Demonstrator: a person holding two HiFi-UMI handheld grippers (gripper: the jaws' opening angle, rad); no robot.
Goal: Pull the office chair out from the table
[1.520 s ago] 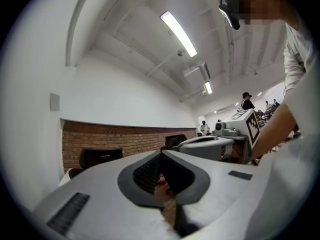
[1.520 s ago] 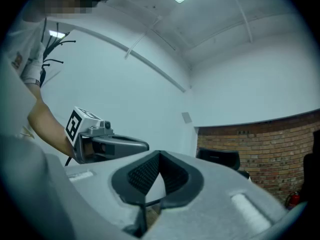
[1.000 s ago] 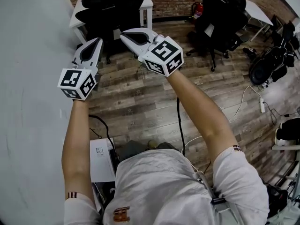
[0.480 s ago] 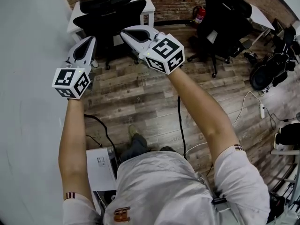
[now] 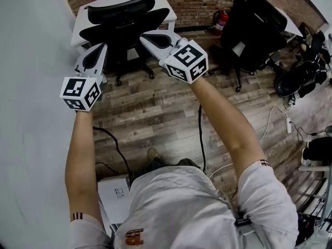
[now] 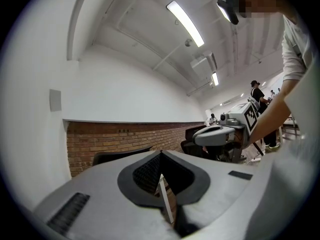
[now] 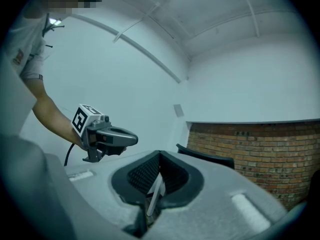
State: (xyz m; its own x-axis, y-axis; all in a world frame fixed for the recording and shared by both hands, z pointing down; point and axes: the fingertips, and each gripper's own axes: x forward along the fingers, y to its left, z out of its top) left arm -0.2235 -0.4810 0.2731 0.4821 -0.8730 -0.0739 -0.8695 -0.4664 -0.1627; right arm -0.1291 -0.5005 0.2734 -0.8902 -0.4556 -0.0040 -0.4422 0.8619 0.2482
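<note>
A black office chair (image 5: 124,27) with a headrest stands pushed in at a white table (image 5: 167,5) by the brick wall, at the top of the head view. My left gripper (image 5: 101,46) is shut and empty, held level just short of the chair's left side. My right gripper (image 5: 144,37) is also shut and empty, its tip in front of the chair's right edge. In the left gripper view my shut left gripper (image 6: 160,155) points at the chair's dark top (image 6: 117,157). In the right gripper view my right gripper (image 7: 160,155) faces the headrest (image 7: 205,157).
A white wall (image 5: 31,113) runs close along the left. A second black chair (image 5: 249,27) and a red fire extinguisher (image 5: 222,18) stand at the right. Cables (image 5: 200,134) and a white box (image 5: 116,193) lie on the wooden floor by the person's feet.
Both grippers have travelled forward across the floor toward the chair, which now sits closer in the head view. The person has stepped forward. Both pairs of jaws stay shut.
</note>
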